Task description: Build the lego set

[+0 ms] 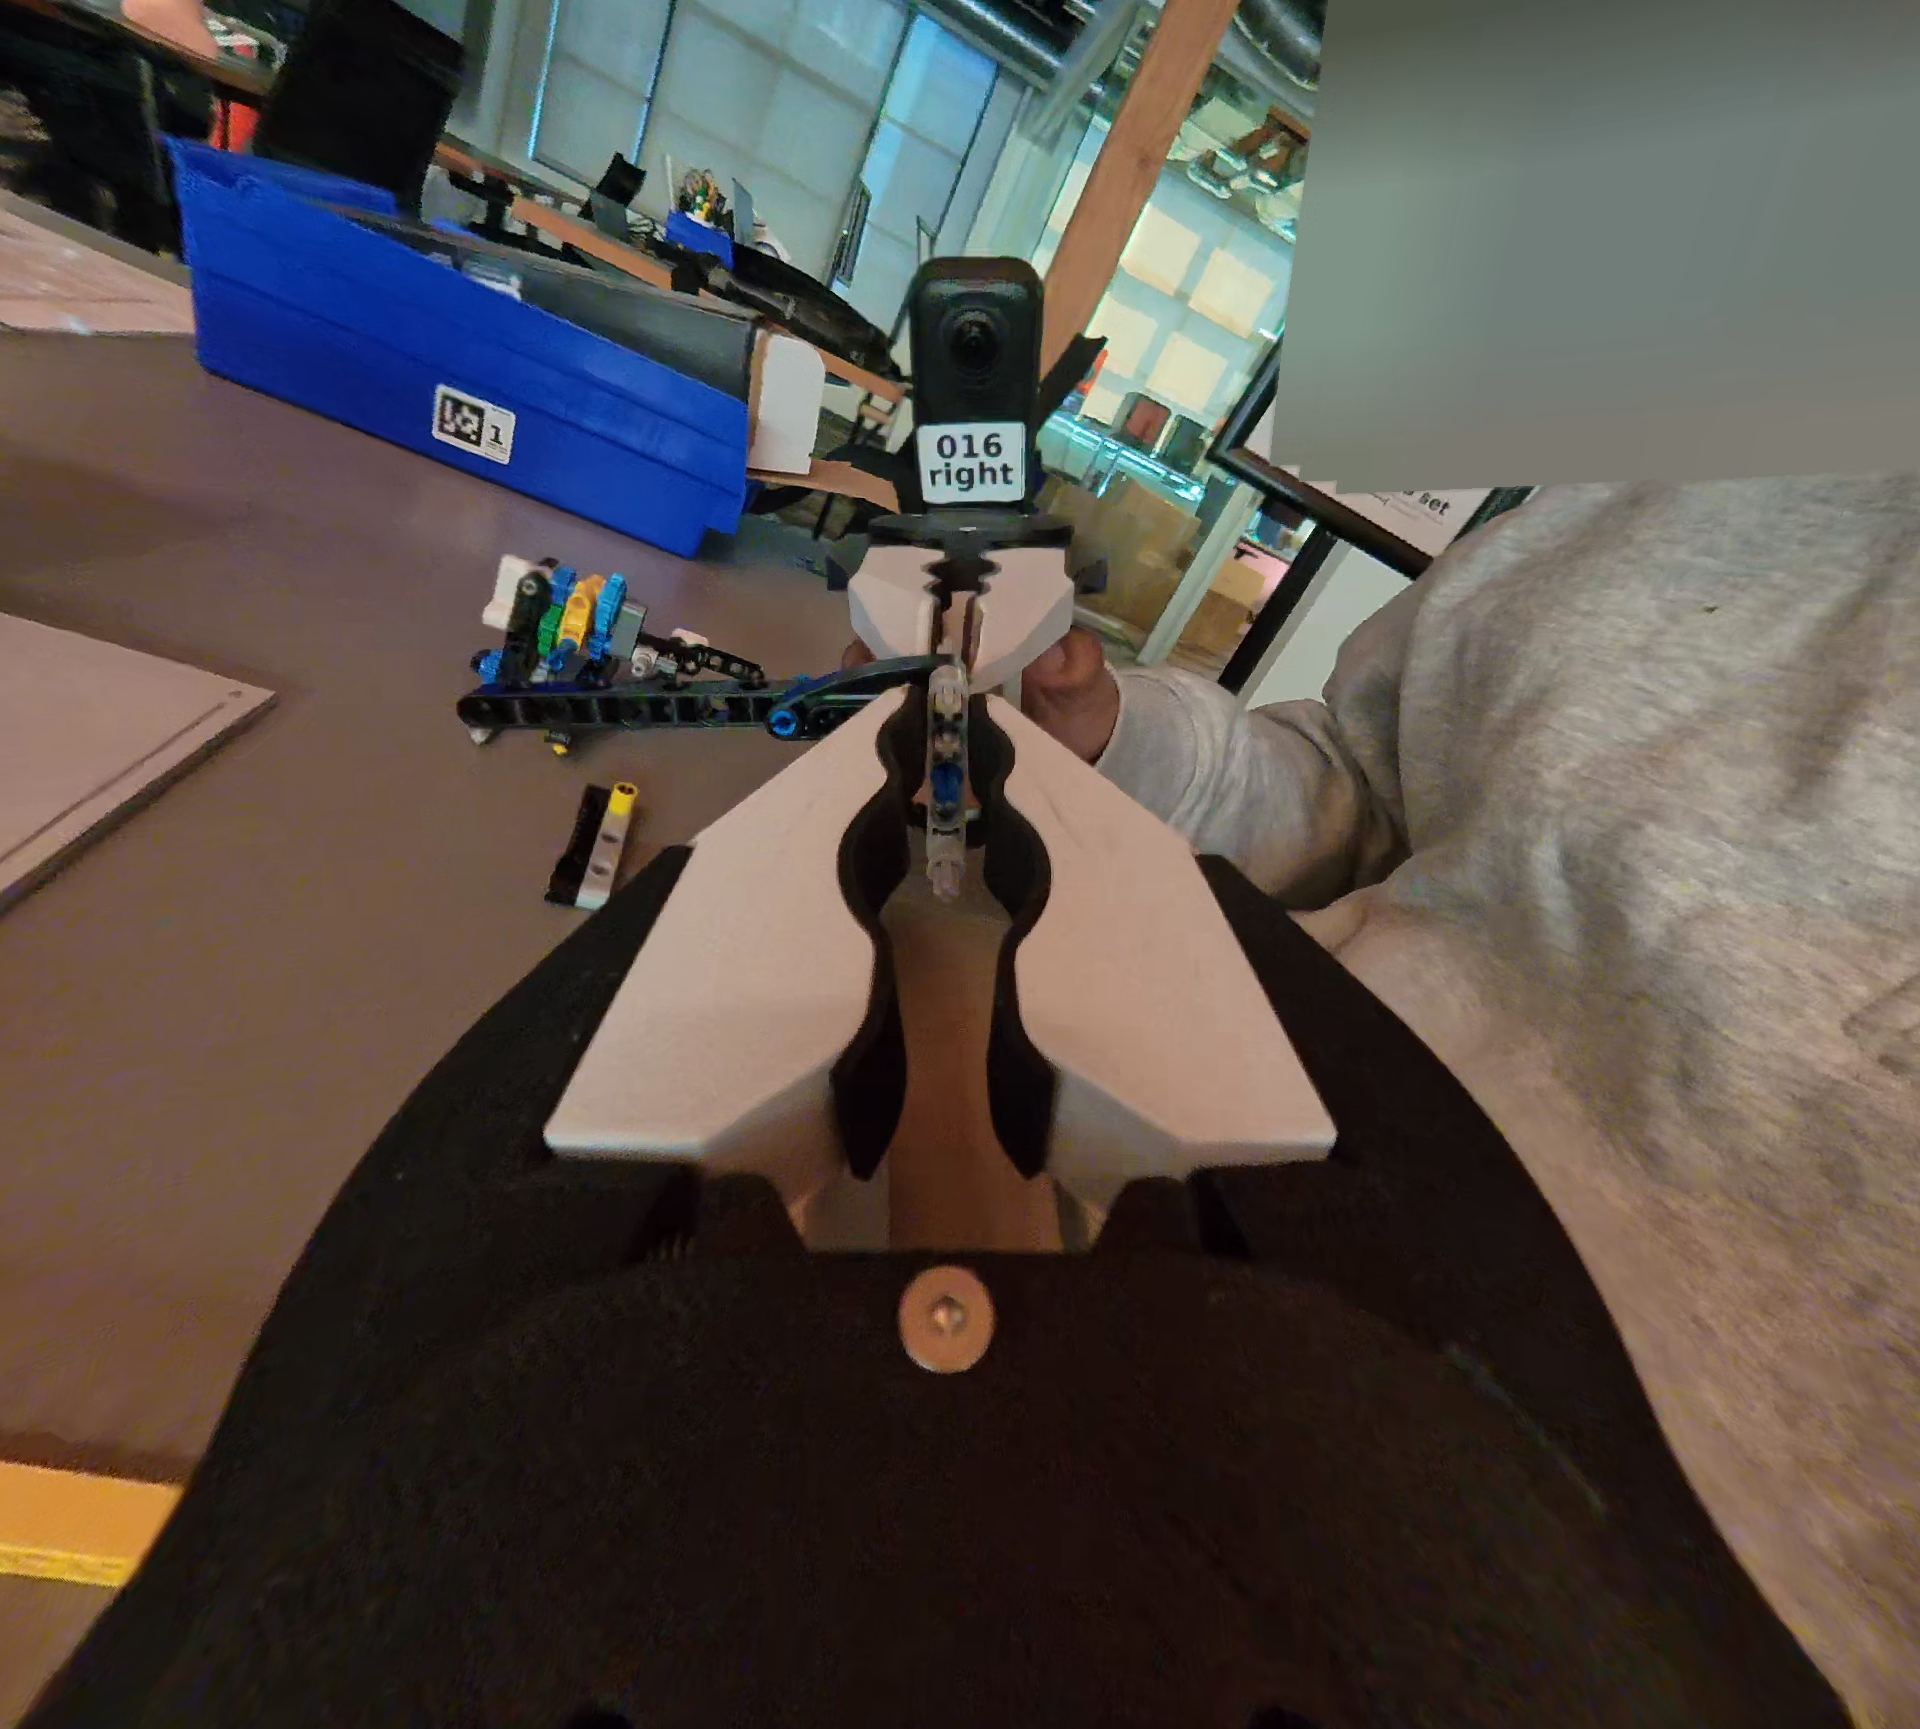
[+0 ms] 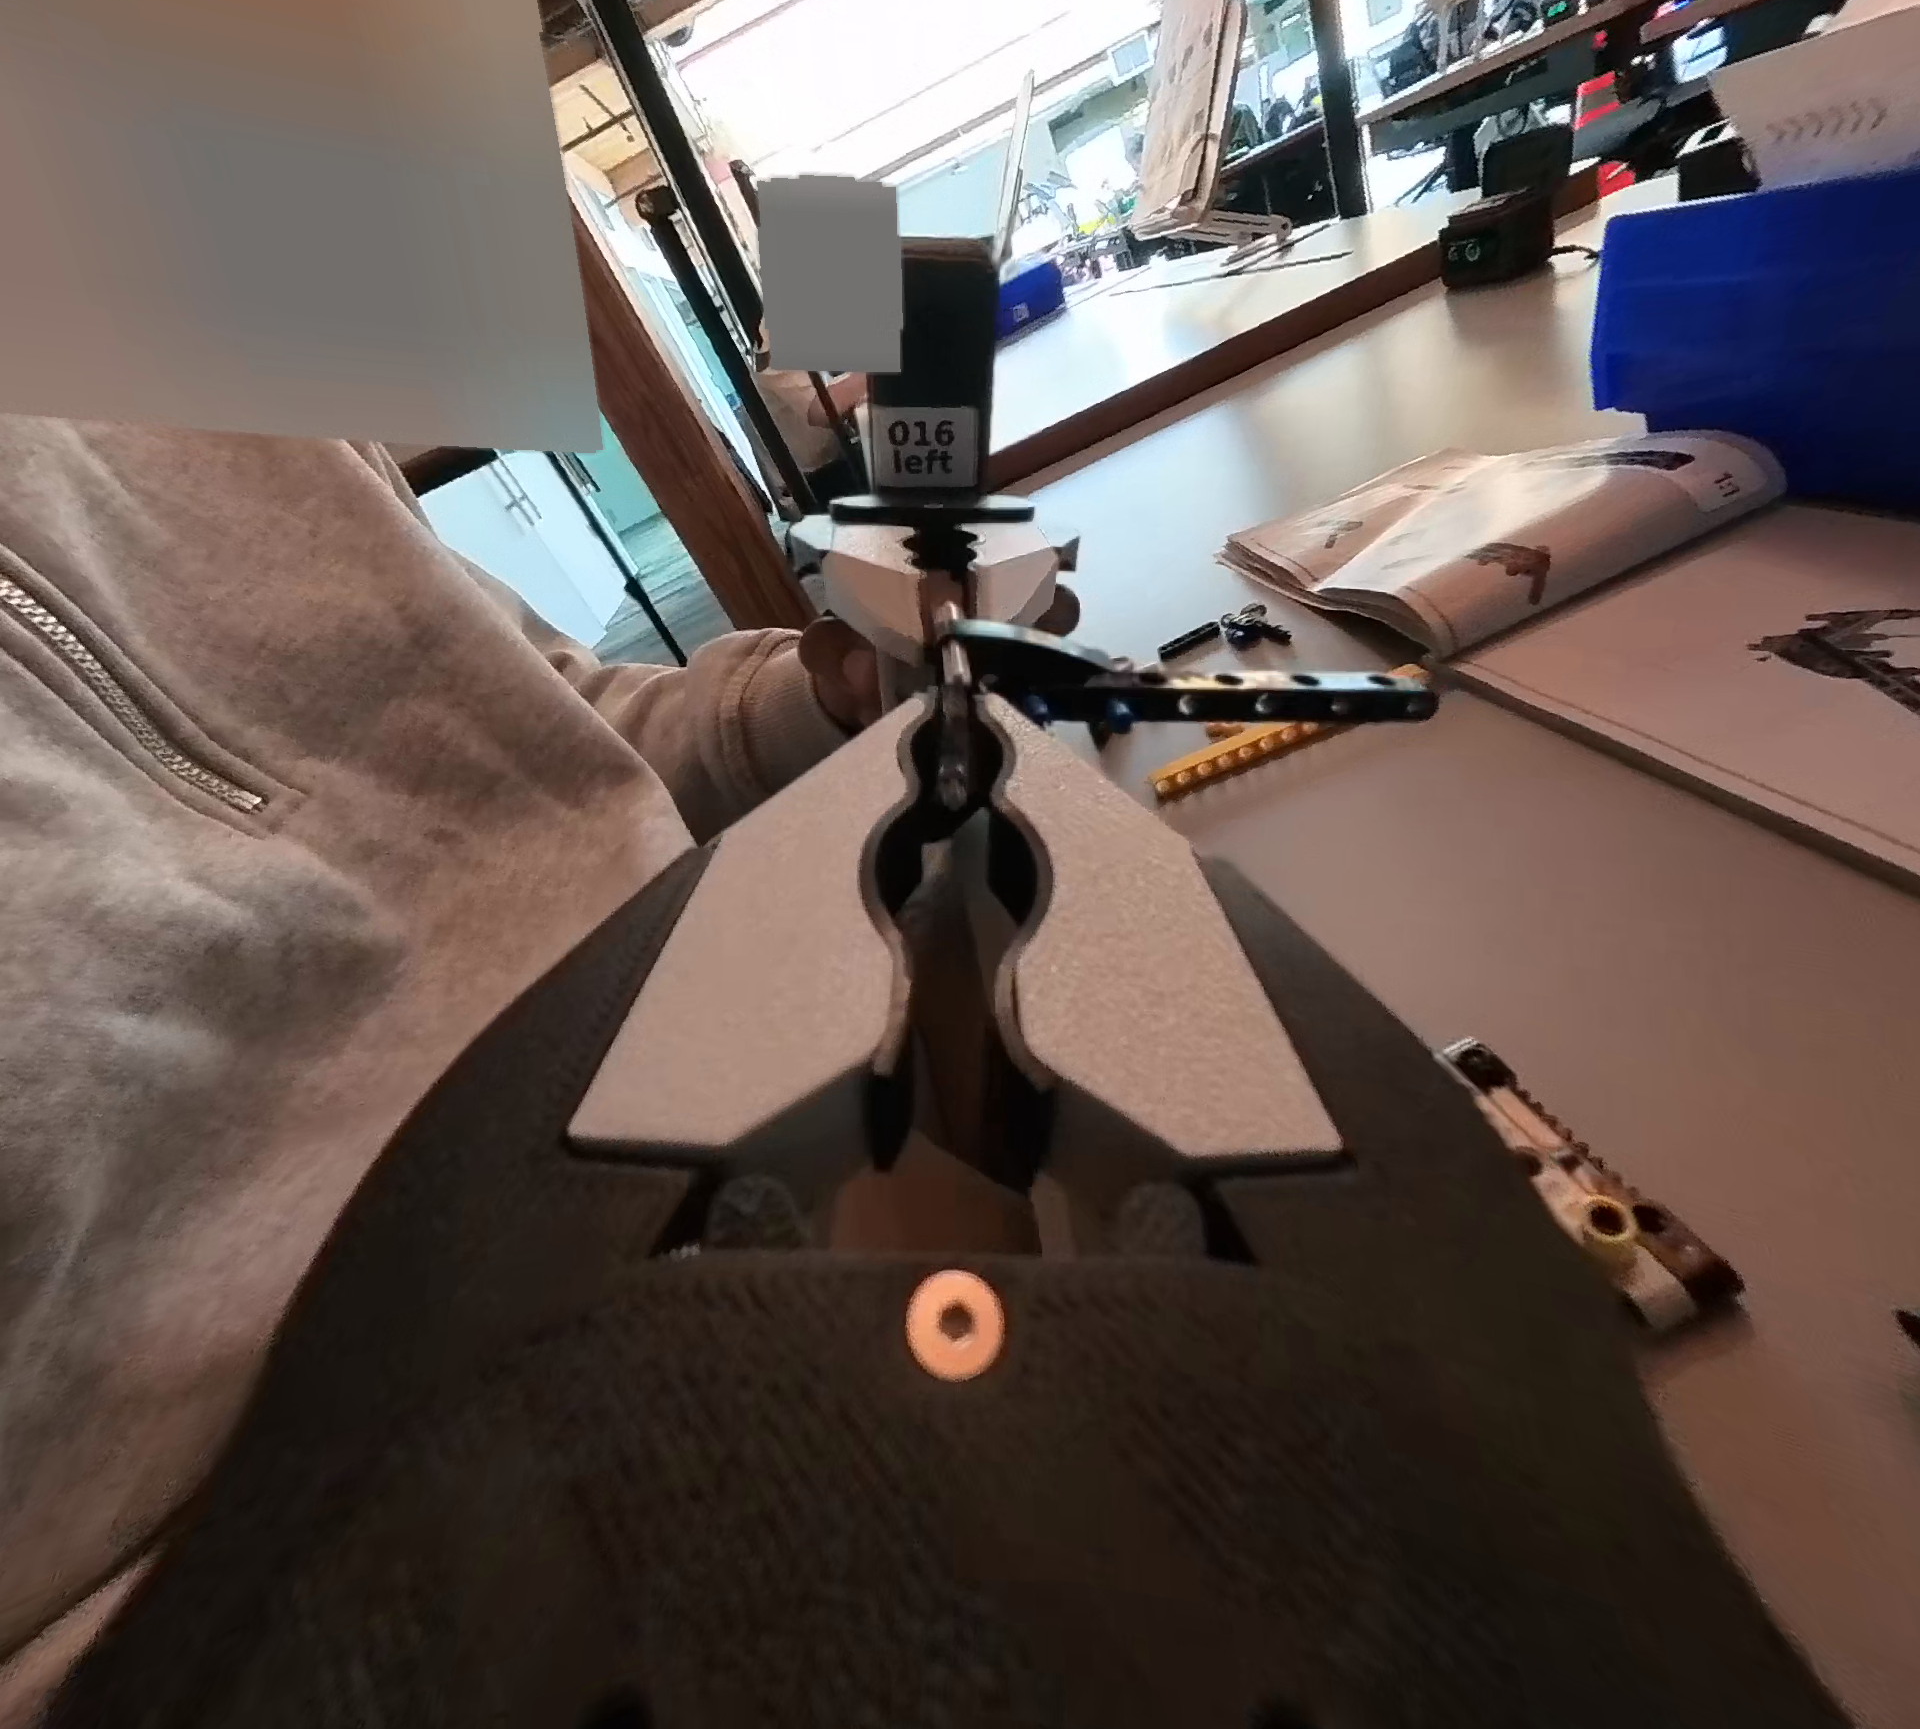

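Note:
My left gripper is shut on a thin grey lego beam with a blue pin, held above the table. My right gripper faces it tip to tip and is shut on the same grey piece. A long black holed beam joins this piece through a curved black link and sticks out sideways; it also shows in the right wrist view. The right gripper shows far off in the left wrist view, and the left gripper in the right wrist view.
A coloured lego assembly and a small black, yellow and grey piece lie on the grey table. A yellow beam, small black parts and an open booklet lie further off. A blue bin stands behind. A person's grey sleeve fills the side. My two grippers' fingertips are within a few centimetres of each other.

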Motion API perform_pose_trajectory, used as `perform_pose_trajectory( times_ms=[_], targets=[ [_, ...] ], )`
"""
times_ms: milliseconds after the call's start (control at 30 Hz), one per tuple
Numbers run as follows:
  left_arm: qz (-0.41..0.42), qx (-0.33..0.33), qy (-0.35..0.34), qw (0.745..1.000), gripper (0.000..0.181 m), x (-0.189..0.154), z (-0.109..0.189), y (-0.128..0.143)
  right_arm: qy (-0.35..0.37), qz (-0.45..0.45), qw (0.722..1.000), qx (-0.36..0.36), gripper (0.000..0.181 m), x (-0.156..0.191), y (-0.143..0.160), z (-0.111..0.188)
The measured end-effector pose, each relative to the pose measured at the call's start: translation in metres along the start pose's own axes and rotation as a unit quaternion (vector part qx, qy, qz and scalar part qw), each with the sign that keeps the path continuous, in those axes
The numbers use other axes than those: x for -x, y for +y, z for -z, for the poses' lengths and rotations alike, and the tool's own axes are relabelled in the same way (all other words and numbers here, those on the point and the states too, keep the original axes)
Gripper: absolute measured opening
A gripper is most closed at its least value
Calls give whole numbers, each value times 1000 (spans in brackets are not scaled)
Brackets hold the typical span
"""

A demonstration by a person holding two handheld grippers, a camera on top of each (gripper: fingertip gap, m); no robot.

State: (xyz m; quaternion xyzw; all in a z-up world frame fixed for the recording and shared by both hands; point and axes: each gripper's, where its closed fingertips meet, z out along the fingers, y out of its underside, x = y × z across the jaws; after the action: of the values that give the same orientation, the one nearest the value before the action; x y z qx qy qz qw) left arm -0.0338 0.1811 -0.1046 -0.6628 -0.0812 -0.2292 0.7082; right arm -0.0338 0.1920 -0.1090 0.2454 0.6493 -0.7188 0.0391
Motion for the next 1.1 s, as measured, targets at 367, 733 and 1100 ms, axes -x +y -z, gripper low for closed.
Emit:
perform_pose_trajectory(
  times_ms=[367, 733, 1100],
  targets=[
    [-103, -18, -17, 994, 3, -20, -8, -6, -35, 54, 998, 8, 2, 20, -5, 2],
    [-164, -15, -47, 985, 3, -24, -15, -4, -67, 46, 997, 0, 2, 28, -13, 6],
    [-131, -1, -46, 990, 3, -12, -15, 3, -58, 32, 998, 11, 2, 18, -6, 4]
  ],
)
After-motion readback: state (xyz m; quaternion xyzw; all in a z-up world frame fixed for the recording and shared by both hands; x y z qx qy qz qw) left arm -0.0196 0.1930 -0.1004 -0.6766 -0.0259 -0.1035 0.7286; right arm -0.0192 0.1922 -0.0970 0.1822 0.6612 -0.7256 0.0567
